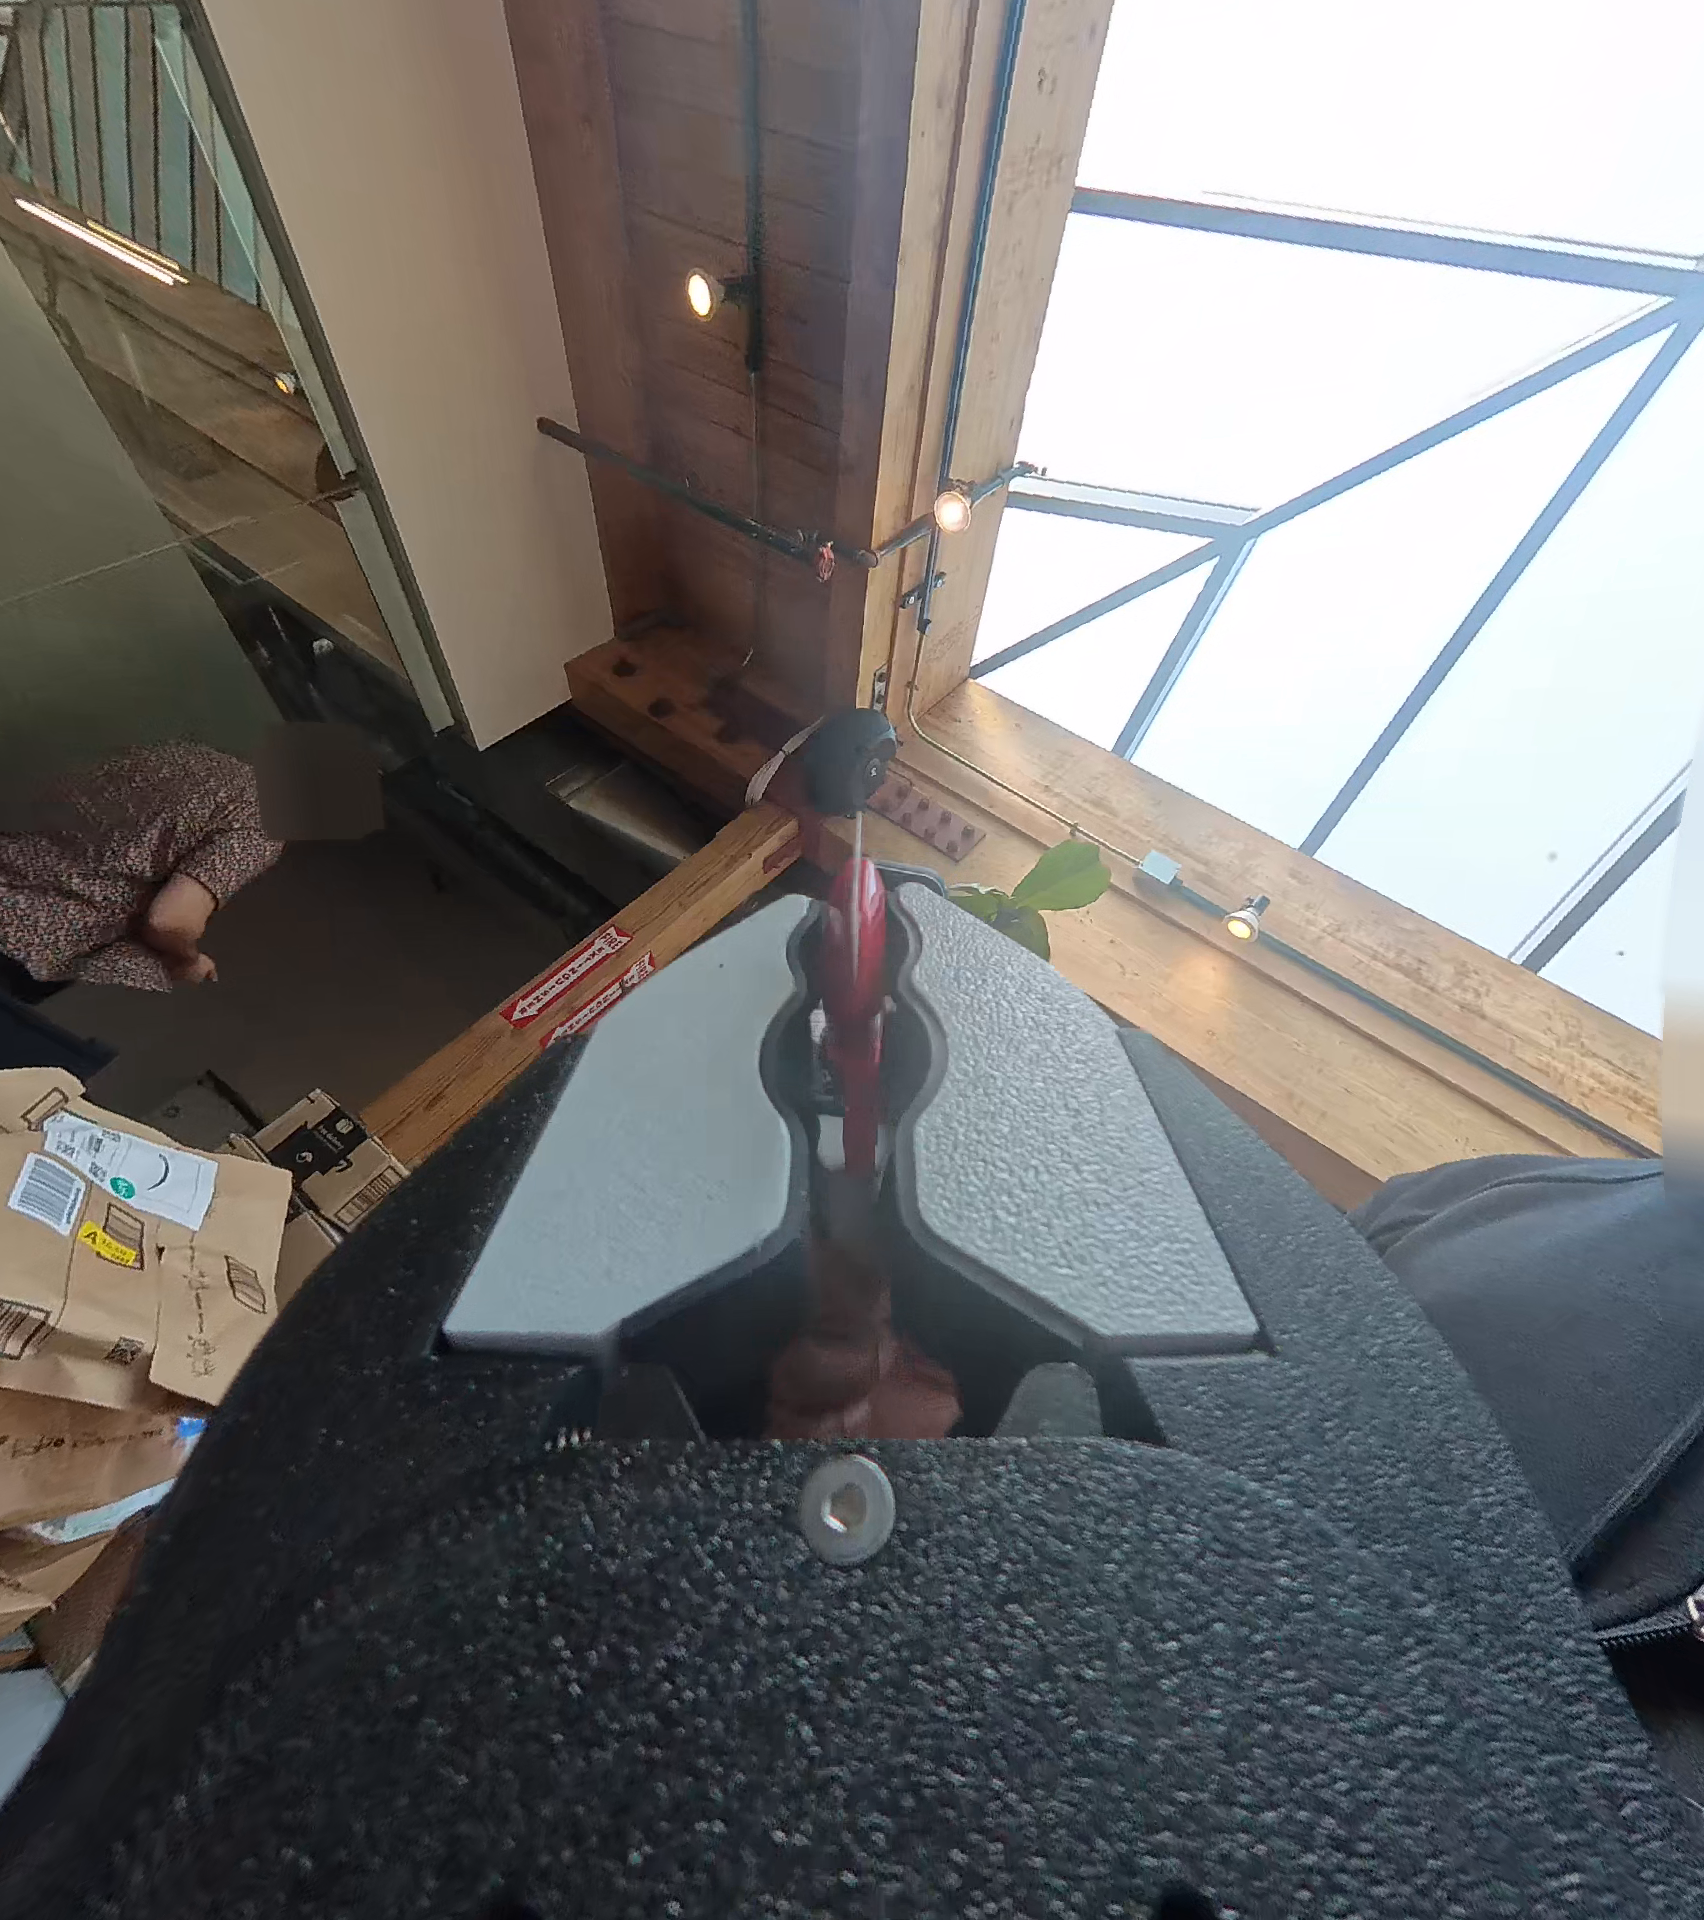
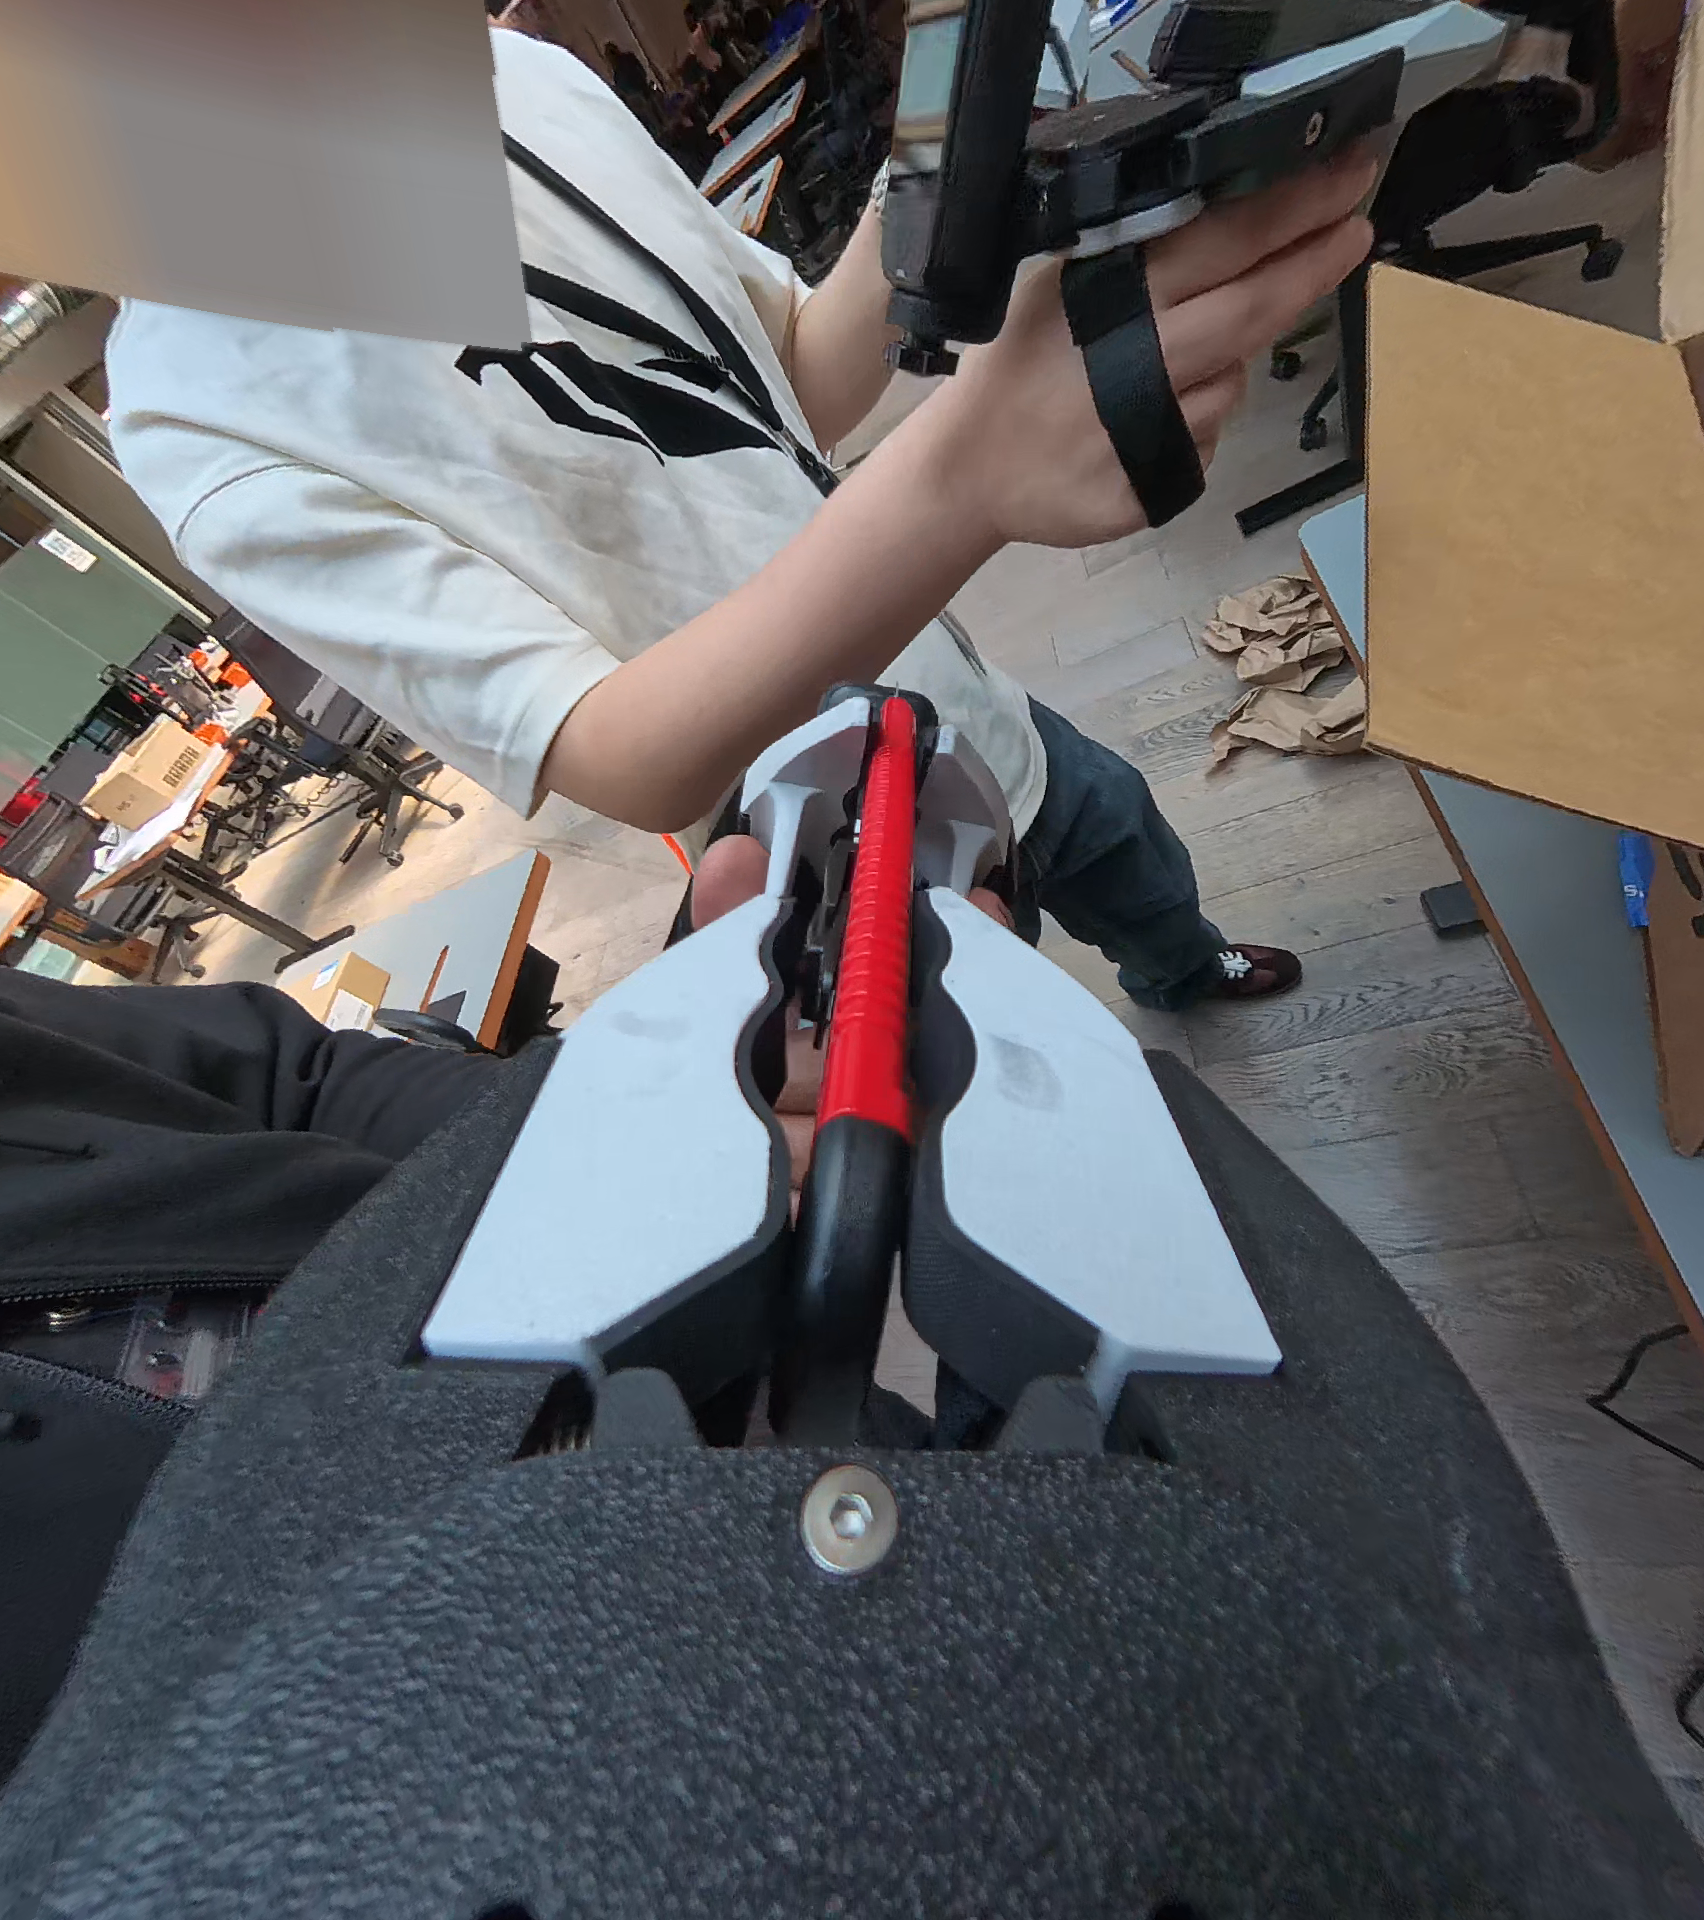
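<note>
My right claw (image 2: 853,987) is clamped on a red-and-black handled tool (image 2: 869,935), gripping its ribbed shaft. It looks stiff and light, the ribs giving sure purchase. My left claw (image 1: 853,997) is pinched around a slim red tool (image 1: 853,956), raised toward the skylight.

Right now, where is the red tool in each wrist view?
Left wrist view: centre, red tool clamped in the left gripper.
Right wrist view: centre, red tool clamped in the right gripper.
Shared landmark: black zipped jacket, right edge in left view, left edge in right view.
</note>
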`<state>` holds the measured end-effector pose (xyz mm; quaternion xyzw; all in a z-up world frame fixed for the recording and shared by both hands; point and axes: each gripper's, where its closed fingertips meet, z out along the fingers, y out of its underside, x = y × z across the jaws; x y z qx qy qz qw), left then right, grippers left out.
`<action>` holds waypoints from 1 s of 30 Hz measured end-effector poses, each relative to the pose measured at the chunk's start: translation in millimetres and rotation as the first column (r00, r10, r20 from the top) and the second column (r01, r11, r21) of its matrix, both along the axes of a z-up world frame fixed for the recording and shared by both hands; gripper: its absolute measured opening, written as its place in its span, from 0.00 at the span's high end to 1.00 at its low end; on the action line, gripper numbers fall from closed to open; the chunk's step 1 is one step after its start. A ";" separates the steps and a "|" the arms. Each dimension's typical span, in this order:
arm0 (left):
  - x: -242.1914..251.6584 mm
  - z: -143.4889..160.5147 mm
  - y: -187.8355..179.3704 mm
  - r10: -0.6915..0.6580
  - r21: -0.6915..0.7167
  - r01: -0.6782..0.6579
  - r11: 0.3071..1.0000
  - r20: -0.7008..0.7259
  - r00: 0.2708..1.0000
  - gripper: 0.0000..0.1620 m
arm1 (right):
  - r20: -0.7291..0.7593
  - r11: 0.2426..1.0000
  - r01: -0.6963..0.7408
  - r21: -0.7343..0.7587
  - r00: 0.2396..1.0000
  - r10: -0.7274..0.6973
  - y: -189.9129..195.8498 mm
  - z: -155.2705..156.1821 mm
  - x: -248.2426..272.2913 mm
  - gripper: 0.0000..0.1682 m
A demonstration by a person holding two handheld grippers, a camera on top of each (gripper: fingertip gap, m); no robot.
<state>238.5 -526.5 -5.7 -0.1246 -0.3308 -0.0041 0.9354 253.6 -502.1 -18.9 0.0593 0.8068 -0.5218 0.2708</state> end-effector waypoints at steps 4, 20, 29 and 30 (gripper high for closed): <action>-6.2 -1.3 0.0 -0.006 0.027 0.006 1.000 -0.003 1.000 0.94 | 0.043 0.999 0.023 -0.024 0.999 -0.022 0.4 -1.7 -3.8 0.87; -12.2 -5.6 -1.4 0.074 0.115 -0.076 0.990 0.016 0.997 0.94 | 0.091 0.995 0.088 -0.047 0.992 -0.084 6.5 -9.2 -9.1 0.86; -8.8 -6.4 -6.7 0.099 0.127 -0.101 0.987 0.019 0.995 0.94 | 0.094 0.995 0.089 -0.050 0.992 -0.084 9.2 -10.0 -9.2 0.88; -8.5 -6.4 -7.2 0.100 0.123 -0.101 0.987 0.019 0.995 0.94 | 0.095 0.995 0.091 -0.050 0.992 -0.085 9.5 -9.8 -9.4 0.88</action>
